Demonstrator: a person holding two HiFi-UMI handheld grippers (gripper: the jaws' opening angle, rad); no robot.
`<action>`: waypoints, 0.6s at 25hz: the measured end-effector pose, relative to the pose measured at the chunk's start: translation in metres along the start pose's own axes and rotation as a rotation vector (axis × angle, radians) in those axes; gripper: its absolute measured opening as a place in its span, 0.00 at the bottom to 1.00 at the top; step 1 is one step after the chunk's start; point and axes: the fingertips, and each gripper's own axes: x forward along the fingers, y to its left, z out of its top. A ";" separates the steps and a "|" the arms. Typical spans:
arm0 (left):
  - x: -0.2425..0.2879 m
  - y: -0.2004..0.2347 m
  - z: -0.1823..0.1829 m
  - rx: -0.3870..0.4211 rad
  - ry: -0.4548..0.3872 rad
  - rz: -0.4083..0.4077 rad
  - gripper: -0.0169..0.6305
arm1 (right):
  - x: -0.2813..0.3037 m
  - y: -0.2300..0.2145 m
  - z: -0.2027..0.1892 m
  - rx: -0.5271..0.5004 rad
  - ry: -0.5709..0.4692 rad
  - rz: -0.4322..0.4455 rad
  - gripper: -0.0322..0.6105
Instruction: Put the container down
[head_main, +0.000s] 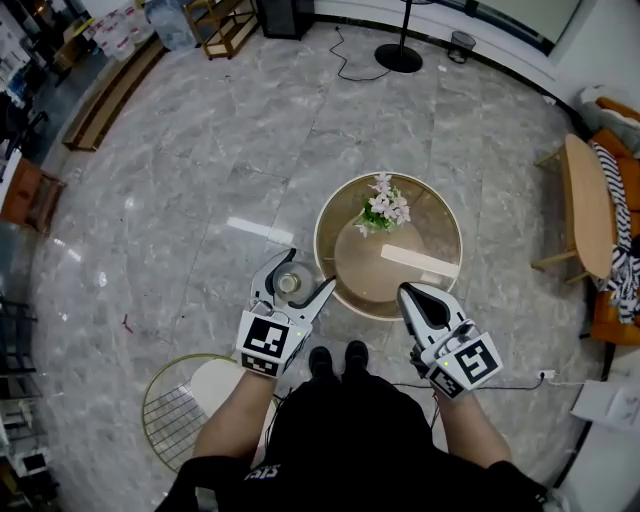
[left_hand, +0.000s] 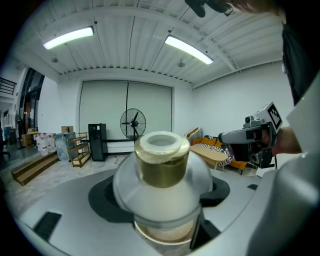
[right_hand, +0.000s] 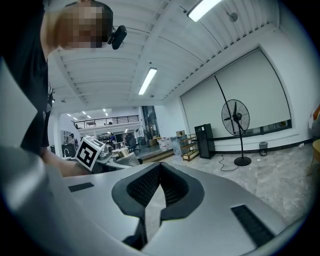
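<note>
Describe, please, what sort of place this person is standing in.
Probably a lounge or lobby area in a large office or showroom hall. It has a wide polished marble floor, a round low table with flowers on it, and a pedestal fan near the far wall.

No word, number or brand could be read anywhere. The white marker cube (head_main: 265, 340) on the left gripper (head_main: 313, 267) and the matching cube (head_main: 472, 362) on the right gripper (head_main: 408, 292) bore only black-and-white square patterns, with no letters. The small white print (head_main: 265, 472) on the person's black shirt was too small to read.
</note>
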 end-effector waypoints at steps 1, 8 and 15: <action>0.006 -0.001 0.000 -0.002 0.003 0.008 0.56 | -0.002 -0.006 0.000 0.000 0.003 0.005 0.07; 0.048 0.005 -0.019 -0.022 0.029 0.050 0.56 | 0.007 -0.043 -0.022 0.005 0.037 0.047 0.07; 0.107 0.028 -0.076 -0.031 0.060 0.031 0.56 | 0.055 -0.071 -0.079 0.033 0.115 0.068 0.07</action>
